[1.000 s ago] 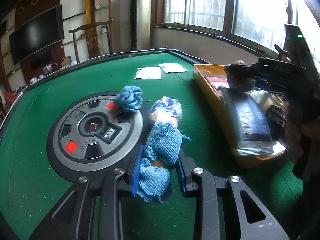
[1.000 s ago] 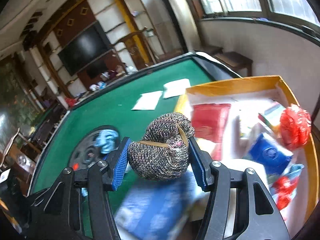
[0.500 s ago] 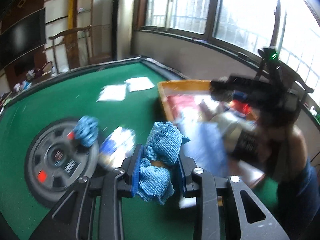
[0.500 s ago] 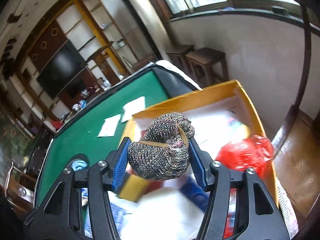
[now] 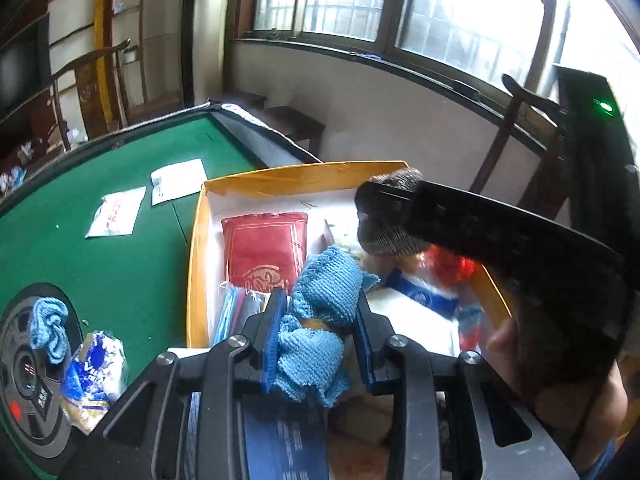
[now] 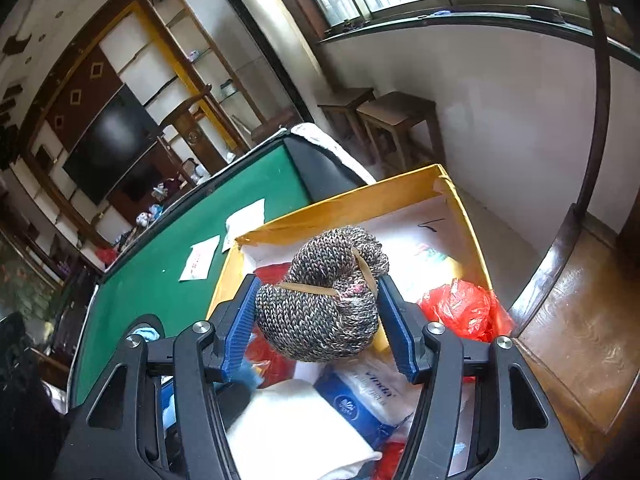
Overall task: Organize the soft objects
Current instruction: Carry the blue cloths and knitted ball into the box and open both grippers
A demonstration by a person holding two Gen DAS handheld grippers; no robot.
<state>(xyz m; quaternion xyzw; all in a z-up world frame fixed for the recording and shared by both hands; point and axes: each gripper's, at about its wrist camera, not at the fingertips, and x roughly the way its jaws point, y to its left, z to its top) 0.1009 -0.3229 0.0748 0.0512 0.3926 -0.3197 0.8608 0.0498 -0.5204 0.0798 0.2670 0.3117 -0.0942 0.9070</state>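
A: Now, both claws over the yellow box (image 5: 192, 264) at the edge of the green surface (image 5: 120, 256). Left claw (image 5: 320, 338) has the blue knit bundle (image 5: 320, 320) between its pads; jaws opening, pads seem to touch the cloth on both sides.

B: Right claw (image 6: 316, 320)?

A: Grey knit bundle (image 6: 324, 296), bound with a rubber band (image 6: 308, 289), sits between its pads above the red bag (image 6: 460, 308). Jaws opening too; left pad looks close to parting.

B: Handling?

A: Judged light, soft, squashy. Knit gives under the pads, so hold across the middle, at the band, where the roll is firmest. Nothing fragile.

B: Remaining?

A: Another blue knit piece (image 5: 48, 328) lies on the round panel (image 5: 36, 376), beside a tissue pack (image 5: 92, 376). Likely next.
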